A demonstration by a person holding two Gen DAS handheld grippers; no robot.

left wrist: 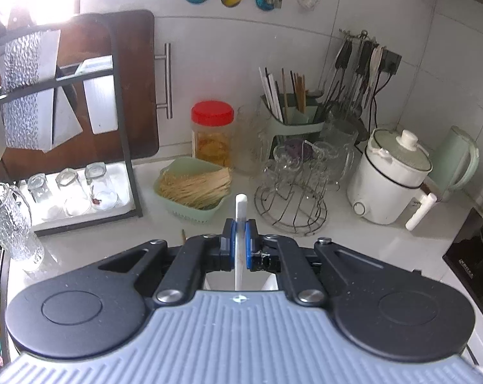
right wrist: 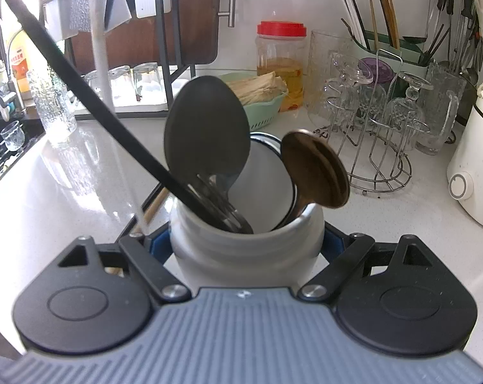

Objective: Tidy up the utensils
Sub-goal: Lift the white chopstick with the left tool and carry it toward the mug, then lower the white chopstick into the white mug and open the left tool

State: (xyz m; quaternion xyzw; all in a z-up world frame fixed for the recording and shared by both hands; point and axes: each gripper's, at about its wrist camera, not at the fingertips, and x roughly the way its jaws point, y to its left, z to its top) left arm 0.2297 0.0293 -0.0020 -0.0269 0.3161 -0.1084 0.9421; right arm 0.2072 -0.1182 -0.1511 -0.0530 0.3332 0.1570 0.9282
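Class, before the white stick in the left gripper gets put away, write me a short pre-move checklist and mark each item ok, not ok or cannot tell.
1. Left gripper shut on white chopstick: ok.
2. Chopstick straight between the pads: ok.
3. Right gripper shut on white holder: ok.
4. Room left in holder beside black spoon and brown spoon: ok.
5. Green chopstick caddy has space: cannot tell.
6. Stray stick on the counter beside the holder, cleared: not ok.
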